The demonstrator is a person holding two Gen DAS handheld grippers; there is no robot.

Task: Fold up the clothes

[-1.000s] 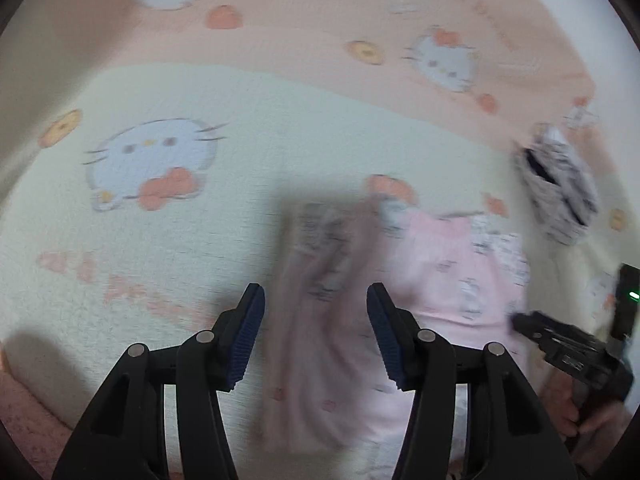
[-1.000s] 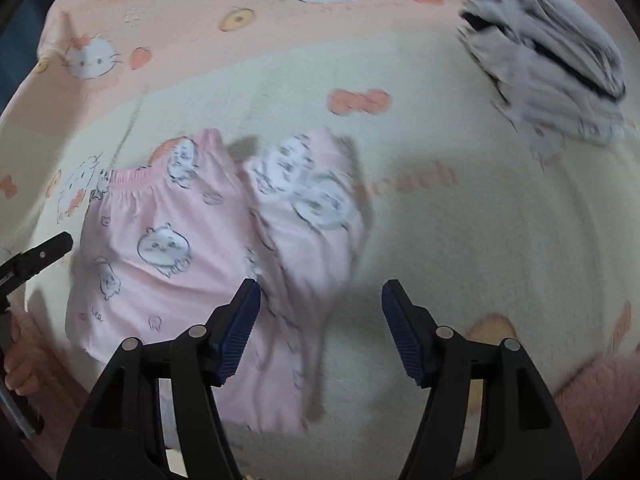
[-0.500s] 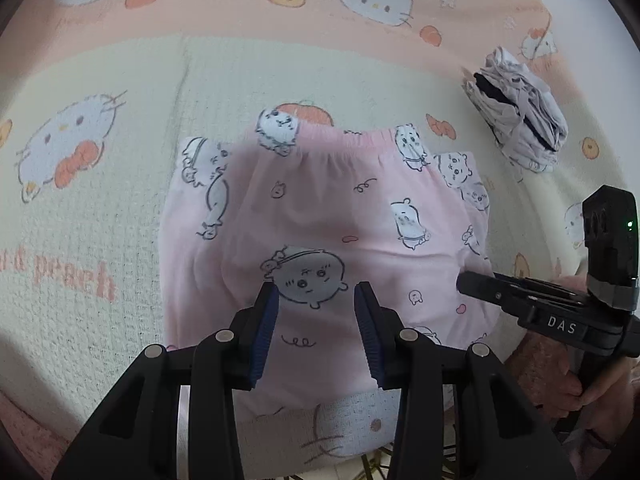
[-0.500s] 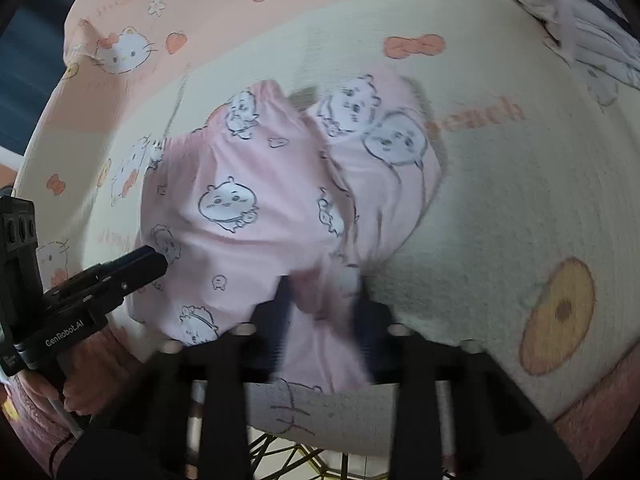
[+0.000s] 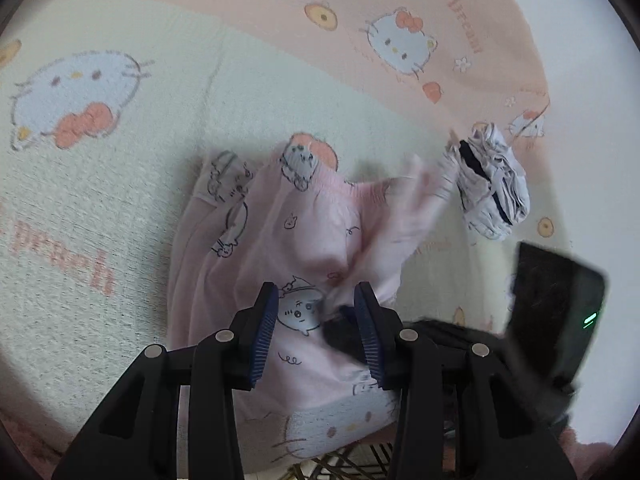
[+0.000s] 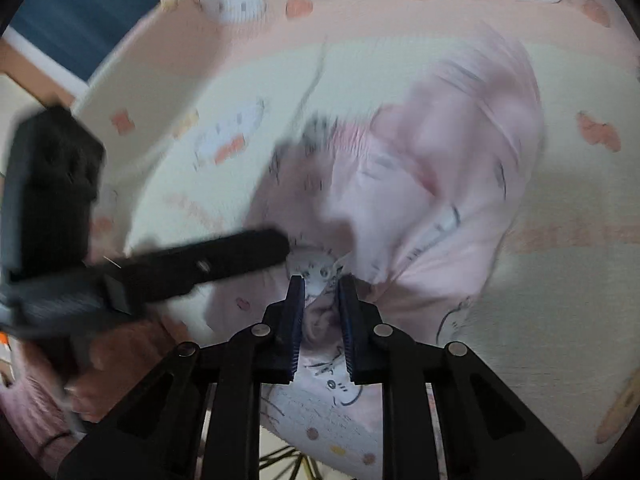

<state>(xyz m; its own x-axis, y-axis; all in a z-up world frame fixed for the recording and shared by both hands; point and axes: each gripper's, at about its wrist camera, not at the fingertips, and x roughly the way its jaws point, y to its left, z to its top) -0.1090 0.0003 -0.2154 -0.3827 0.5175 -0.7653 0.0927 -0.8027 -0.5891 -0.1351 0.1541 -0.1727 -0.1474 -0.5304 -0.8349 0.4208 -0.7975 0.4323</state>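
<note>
Pink pyjama pants printed with cartoon animals lie on a Hello Kitty blanket, waistband at the far side. My left gripper hovers over their near part, jaws partly apart, a printed face showing flat between them. The right gripper's fingers come in from the right, close beside it. In the right wrist view, my right gripper is closing, and a bunched pinch of the pink pants fills the gap between its pads. The cloth is blurred and drawn into folds toward it.
A folded grey-and-white pile of clothes sits at the far right of the blanket. The blanket's near edge drops off over a wire frame. A person's hand in a pink sleeve holds the left gripper.
The right gripper has swung left toward the left gripper, and its jaws have closed from wide apart onto a fold of the pink pants. The pants' right side has bunched up.
</note>
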